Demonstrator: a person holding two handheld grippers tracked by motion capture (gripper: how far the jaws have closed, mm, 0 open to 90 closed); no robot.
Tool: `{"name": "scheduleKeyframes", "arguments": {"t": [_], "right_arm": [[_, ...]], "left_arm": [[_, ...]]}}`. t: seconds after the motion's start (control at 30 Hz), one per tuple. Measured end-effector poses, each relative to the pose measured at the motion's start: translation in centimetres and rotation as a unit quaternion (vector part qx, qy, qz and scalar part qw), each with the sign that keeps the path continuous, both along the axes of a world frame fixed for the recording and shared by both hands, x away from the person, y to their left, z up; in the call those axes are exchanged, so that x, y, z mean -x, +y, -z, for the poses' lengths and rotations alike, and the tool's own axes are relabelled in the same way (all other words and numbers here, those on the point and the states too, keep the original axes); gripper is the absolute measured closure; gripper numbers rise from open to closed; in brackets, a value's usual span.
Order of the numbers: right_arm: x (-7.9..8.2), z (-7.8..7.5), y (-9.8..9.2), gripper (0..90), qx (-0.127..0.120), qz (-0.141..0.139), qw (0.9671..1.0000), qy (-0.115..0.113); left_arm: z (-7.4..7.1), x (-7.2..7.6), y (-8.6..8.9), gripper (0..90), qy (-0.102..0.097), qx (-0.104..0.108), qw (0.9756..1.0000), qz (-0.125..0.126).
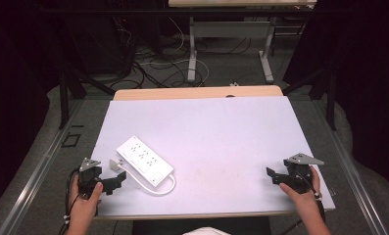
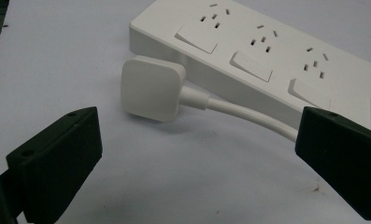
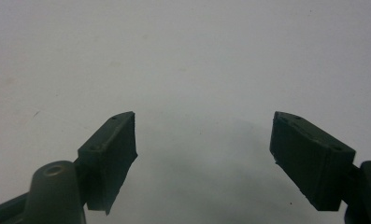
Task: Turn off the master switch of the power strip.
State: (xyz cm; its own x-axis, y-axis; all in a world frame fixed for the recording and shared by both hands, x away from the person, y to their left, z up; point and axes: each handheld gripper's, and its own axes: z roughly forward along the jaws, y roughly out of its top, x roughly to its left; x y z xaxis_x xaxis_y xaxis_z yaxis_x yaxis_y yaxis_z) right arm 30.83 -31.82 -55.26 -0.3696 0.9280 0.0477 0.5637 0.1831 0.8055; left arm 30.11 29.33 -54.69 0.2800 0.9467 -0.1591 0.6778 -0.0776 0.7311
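High view, looking forward and down: I see a pale lavender-white tabletop (image 1: 221, 132) with a strip of bare wood along its far edge. A white power strip (image 1: 144, 160) lies flat on the near left part of the tabletop, set at an angle, its sockets facing up. Its white cable (image 1: 158, 188) loops out from the nearer end and curls back along the strip's near side to a square white plug (image 1: 114, 163), which lies just beside the strip's left edge.

My left claw (image 1: 114, 179) sits at the near left, held in a hand (image 1: 84, 203), and points toward the plug from close by. In the left gripper view the two black jaws stand wide apart with nothing between them; the plug (image 2: 150, 88) lies a little ahead of them on the tabletop, not touching either jaw, and the power strip (image 2: 267, 60) runs behind it.

My right claw (image 1: 273, 176) is at the near right, well apart from the power strip, held in the other hand (image 1: 304, 196). In the right gripper view its jaws are also spread wide, over bare tabletop (image 3: 183, 56).

Beyond the tabletop, dark cables (image 1: 148, 68) lie on a grey floor (image 1: 221, 68) beside white table legs (image 1: 192, 49).
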Motion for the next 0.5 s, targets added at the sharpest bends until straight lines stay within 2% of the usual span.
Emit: {"name": "scheduleKeyframes", "arguments": {"t": [0.27, 0.3, 0.5], "right_arm": [[-0.01, -0.01, -0.06, 22.2, 0.001, -0.003, 1.0, -0.001], [-0.01, -0.01, -0.06, 22.2, 0.001, -0.003, 1.0, -0.001], [0.0, -0.01, -0.02, 22.2, 0.001, -0.001, 1.0, -0.001]], "left_arm": [[0.64, -0.03, 0.23, 1.6, 0.008, -0.004, 0.9999, -0.005], [0.72, -0.05, 0.28, 1.7, 0.004, -0.005, 1.0, -0.005], [0.79, -0.08, 0.38, 2.5, 0.014, 0.008, 0.9998, -0.008]]}}
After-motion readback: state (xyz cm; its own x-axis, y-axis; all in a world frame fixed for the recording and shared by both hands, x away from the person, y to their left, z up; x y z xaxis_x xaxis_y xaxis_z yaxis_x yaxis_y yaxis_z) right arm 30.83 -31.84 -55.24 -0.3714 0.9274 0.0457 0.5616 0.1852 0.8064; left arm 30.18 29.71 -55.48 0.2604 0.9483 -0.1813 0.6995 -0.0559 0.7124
